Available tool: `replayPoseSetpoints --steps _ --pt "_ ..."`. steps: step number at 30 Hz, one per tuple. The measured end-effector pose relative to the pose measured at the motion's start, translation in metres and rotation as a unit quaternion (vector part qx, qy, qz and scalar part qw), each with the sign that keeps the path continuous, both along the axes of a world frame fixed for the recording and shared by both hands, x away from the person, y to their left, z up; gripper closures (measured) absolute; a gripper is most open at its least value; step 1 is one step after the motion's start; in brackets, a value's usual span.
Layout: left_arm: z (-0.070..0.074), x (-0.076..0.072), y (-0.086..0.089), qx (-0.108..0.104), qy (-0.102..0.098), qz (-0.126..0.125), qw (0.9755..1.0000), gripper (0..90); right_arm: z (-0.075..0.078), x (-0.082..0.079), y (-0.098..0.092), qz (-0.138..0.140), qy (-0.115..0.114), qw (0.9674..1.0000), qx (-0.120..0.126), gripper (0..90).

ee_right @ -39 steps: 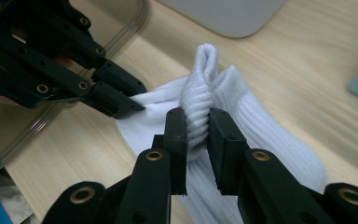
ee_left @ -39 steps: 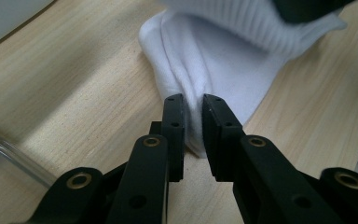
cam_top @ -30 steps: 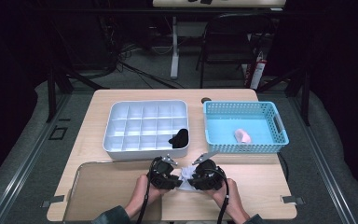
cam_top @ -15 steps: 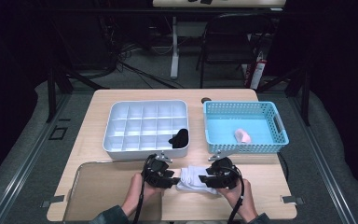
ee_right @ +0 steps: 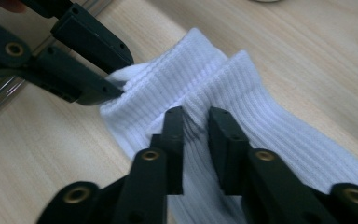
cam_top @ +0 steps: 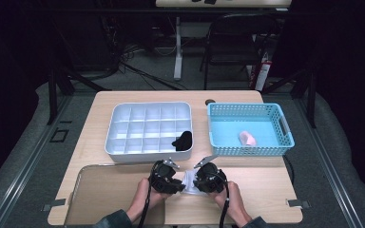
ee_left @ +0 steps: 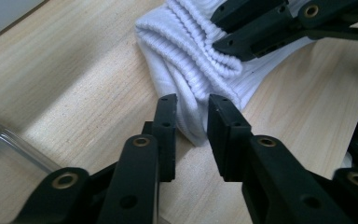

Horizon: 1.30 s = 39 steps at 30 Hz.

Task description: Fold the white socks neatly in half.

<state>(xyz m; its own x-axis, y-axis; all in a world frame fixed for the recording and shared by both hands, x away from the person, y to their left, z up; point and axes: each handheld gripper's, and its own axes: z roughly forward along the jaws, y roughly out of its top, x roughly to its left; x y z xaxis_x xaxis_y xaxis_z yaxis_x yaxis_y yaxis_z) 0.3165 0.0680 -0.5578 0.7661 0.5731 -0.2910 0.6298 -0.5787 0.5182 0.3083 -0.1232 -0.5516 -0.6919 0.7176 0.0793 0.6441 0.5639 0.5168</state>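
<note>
- left gripper (ee_left: 190,122) and right gripper (ee_right: 196,130) have just been closing, each now clenched on a pinch of the white sock (ee_right: 242,102) lying on the desk (ee_left: 74,84) between them.
- step looks like folding; next calls for lifting one end over.
- sock soft, ribbed, bunched.
- beyond: rigid compartment tray (cam_top: 145,128), perforated blue basket (cam_top: 249,128).

Near the bench's (cam_top: 123,102) front edge, left hand-held gripper (cam_top: 176,186) and right hand-held gripper (cam_top: 196,183) pinch a white sock (cam_top: 188,183), jaws just closing.

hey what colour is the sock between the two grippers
White, with a ribbed knit: the sock shows best in the right gripper view.
</note>
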Motion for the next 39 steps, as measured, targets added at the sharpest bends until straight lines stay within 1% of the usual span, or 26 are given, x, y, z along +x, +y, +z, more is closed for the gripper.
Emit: replayPoseSetpoints --steps 1,2,3,4,5,7,8,9,12,14,15,16,17,19,22,24,25,27,29,31,34,35,36,37,38,39 --pt "0.000 0.000 0.000 -0.001 0.001 0.002 1.0000 75.5 0.001 0.000 0.000 -0.001 0.002 1.0000 -0.005 85.1" --pt "0.000 0.000 0.000 -0.001 0.002 0.002 1.0000 76.5 0.001 0.001 -0.001 0.002 0.002 1.0000 0.001 86.0" --pt "-0.001 0.000 -0.001 0.000 0.001 0.002 1.0000 77.0 0.002 0.001 -0.002 0.002 0.007 1.0000 0.000 86.7" --pt "-0.001 0.000 -0.001 0.000 0.000 0.003 1.0000 77.3 0.002 0.002 -0.004 -0.001 0.009 1.0000 0.002 87.1" --pt "-0.001 0.000 -0.001 0.002 -0.001 0.001 1.0000 77.5 0.003 0.002 -0.005 -0.003 0.008 0.9999 0.007 87.3" --pt "0.000 -0.001 -0.001 0.000 -0.006 0.004 1.0000 77.5 0.005 0.002 -0.006 -0.007 0.004 0.9999 0.014 87.5" --pt "0.001 -0.001 0.000 0.001 -0.008 0.002 1.0000 77.6 0.008 0.001 -0.007 -0.006 0.007 0.9998 0.018 87.5" --pt "0.001 -0.001 0.000 0.001 -0.008 0.001 1.0000 77.6 0.010 0.001 -0.008 -0.007 0.004 0.9997 0.022 87.6" --pt "0.000 -0.001 0.000 -0.001 -0.006 0.004 1.0000 77.5 0.020 -0.002 -0.012 -0.005 -0.007 0.9991 0.041 87.6" --pt "0.000 -0.001 0.000 0.000 -0.007 0.003 1.0000 77.6 0.027 -0.004 -0.015 -0.003 -0.009 0.9983 0.057 87.6" --pt "0.000 -0.001 -0.001 -0.001 -0.007 0.004 1.0000 77.6 0.030 -0.005 -0.015 -0.004 -0.014 0.9977 0.066 87.6" --pt "-0.001 0.000 -0.001 -0.001 -0.007 0.004 1.0000 77.6 0.033 -0.006 -0.016 -0.001 -0.015 0.9971 0.075 87.5" --pt "-0.001 -0.001 -0.002 -0.001 -0.006 0.004 1.0000 77.6 0.035 -0.007 -0.016 0.002 -0.020 0.9967 0.078 87.5" --pt "-0.002 -0.001 -0.002 -0.002 -0.006 0.004 1.0000 77.6 0.037 -0.009 -0.017 0.006 -0.021 0.9954 0.093 87.5" --pt "-0.002 -0.001 -0.003 -0.001 -0.005 0.004 1.0000 77.6 0.033 -0.008 -0.013 0.015 -0.011 0.9961 0.086 87.4" --pt "-0.002 -0.001 -0.003 -0.002 -0.005 0.005 1.0000 77.5 0.024 -0.005 -0.008 0.024 0.005 0.9971 0.073 87.3" --pt "-0.002 -0.001 -0.003 -0.003 -0.005 0.004 1.0000 77.5 0.019 -0.005 -0.005 0.022 0.009 0.9974 0.068 87.3" --pt "-0.003 -0.001 -0.003 -0.001 -0.005 0.006 1.0000 77.6 0.009 -0.001 -0.001 0.026 0.018 0.9984 0.048 87.0" --pt "-0.004 -0.001 -0.004 0.001 -0.005 0.005 1.0000 77.7 0.002 0.000 0.002 0.023 0.027 0.9984 0.043 87.0" --pt "-0.003 -0.001 -0.004 0.003 -0.007 0.003 1.0000 77.5 0.002 0.001 0.002 0.024 0.026 0.9987 0.037 86.7" --pt "-0.001 -0.002 -0.004 0.006 -0.007 0.000 1.0000 75.3 0.001 0.001 0.001 0.024 0.024 0.9986 0.040 85.2" --pt "0.001 -0.002 -0.003 0.004 -0.008 0.002 1.0000 74.4 0.002 0.001 0.001 0.023 0.023 0.9987 0.039 83.3" --pt "0.004 -0.002 -0.002 0.006 -0.013 -0.003 0.9999 74.3 0.003 0.000 -0.001 0.023 0.018 0.9987 0.041 82.4" --pt "0.007 -0.003 -0.002 0.002 -0.019 0.002 0.9998 73.5 0.004 0.000 -0.002 0.023 0.018 0.9985 0.047 81.9" --pt "0.011 -0.003 0.000 -0.001 -0.027 0.003 0.9996 72.7 0.005 0.000 -0.003 0.026 0.014 0.9985 0.046 80.5" --pt "0.015 -0.003 0.001 -0.004 -0.033 0.004 0.9994 72.4 0.006 -0.001 -0.004 0.023 0.014 0.9984 0.050 77.5"
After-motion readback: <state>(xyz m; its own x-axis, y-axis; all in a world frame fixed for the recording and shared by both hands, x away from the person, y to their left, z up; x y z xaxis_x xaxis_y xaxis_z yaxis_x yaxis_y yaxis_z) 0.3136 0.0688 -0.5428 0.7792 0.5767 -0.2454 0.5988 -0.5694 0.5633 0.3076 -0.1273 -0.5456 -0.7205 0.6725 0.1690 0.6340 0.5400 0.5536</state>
